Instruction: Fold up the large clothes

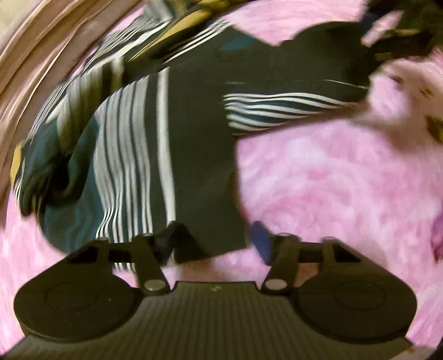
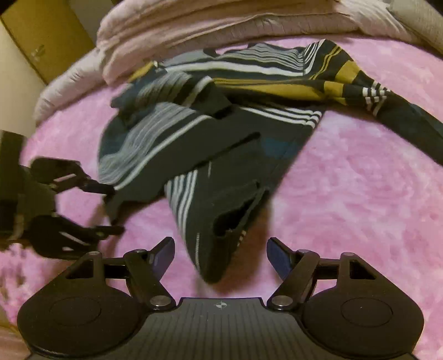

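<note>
**Striped garment, half-gathered, on pink blanket: fold not yet formed**

Item one, nearest: right gripper (image 2: 220, 256), jaws standing wide, nothing pressed between the pads; a dark sleeve-like end of the striped garment (image 2: 221, 144) hangs or lies just in front of the gap, untouched so far as can be seen.

Item two, to its left: left gripper (image 2: 110, 210), seen side-on from the right wrist view, blurred; fingers partly apart at the garment's near-left hem; from its own view the cloth edge (image 1: 177, 241) sits against one finger and covers it, the other finger clear of it; whether the pads actually pinch the fabric I cannot tell.

Item three, middle ground: the garment itself, dark with white, teal and mustard stripes, crumpled and overlapped on the fluffy pink blanket (image 2: 360, 193) of a bed; no clean fold line showing.

Item four, far: pale folded bedding (image 2: 193, 25) stacked behind; a cardboard box (image 2: 47, 36) at the far left.

Step in hand, by my reckoning: taking hold of edges to spread the piece flat; next move calls for both grippers to close on hem or sleeve corners and draw them apart before any folding.
</note>
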Demonstrator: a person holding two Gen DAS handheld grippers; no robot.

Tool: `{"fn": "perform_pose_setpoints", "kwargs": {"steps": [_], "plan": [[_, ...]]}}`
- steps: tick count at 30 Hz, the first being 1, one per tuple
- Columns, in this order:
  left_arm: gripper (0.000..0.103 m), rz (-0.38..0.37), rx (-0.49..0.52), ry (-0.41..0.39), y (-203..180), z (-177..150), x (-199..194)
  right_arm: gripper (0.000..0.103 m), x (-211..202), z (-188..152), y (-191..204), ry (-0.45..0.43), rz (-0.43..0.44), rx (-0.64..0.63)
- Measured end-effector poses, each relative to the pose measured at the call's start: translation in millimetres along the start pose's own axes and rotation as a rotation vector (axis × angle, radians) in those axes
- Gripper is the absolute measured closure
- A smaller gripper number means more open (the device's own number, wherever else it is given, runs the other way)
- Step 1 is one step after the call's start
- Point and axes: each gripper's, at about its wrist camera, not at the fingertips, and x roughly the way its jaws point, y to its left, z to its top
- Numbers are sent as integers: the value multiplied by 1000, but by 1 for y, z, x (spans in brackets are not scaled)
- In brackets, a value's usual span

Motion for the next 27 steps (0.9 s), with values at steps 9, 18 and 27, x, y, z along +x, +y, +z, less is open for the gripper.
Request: {"fn": "perform_pose_setpoints", "kwargs": {"steps": [9,18,27], "plan": [[98,46,-62,-108,37,-27,-97,103,-69,29,23,0,-13,-198],[101,-108,-58,-53,-27,-103,-215,103,-154,-68,67,202,-77,-601],[103,-255,-157,83,-90,-143,-186,62,-117,-126,38,354,-243,-540]]}}
